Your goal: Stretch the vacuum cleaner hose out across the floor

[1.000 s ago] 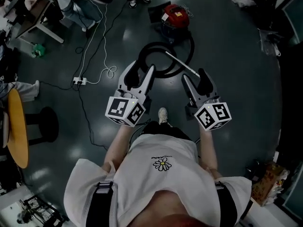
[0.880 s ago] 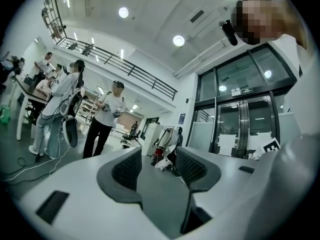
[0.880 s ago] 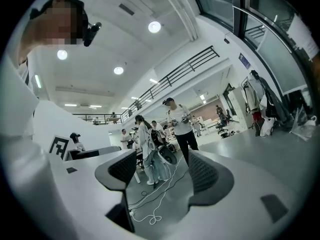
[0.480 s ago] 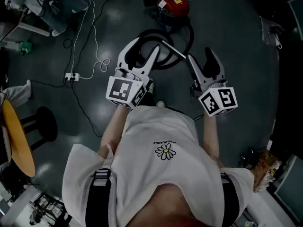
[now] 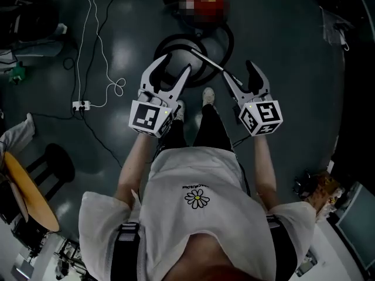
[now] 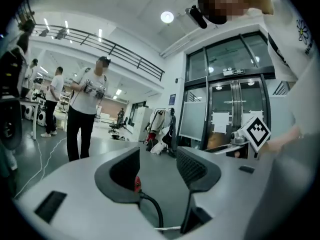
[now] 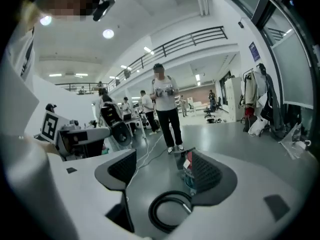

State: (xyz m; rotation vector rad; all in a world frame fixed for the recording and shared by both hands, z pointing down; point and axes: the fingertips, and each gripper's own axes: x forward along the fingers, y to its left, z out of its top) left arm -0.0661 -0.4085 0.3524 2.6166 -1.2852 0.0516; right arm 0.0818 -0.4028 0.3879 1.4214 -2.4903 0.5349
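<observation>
Black hose [image 5: 227,45] is lying coiled at twelve o'clock, nothing stretched yet; left gripper [image 5: 173,69] and right gripper [image 5: 239,72] are hovering, jaws released, empty.

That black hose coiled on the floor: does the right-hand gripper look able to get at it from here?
Probably yes. The right gripper is open and empty, and the hose lies on bare floor just ahead of it with nothing between them. It would likely only need lowering.

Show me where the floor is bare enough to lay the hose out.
Bare floor lies right of the coiled hose and red vacuum cleaner. Left is crowded: white cable, power strip, stool.
</observation>
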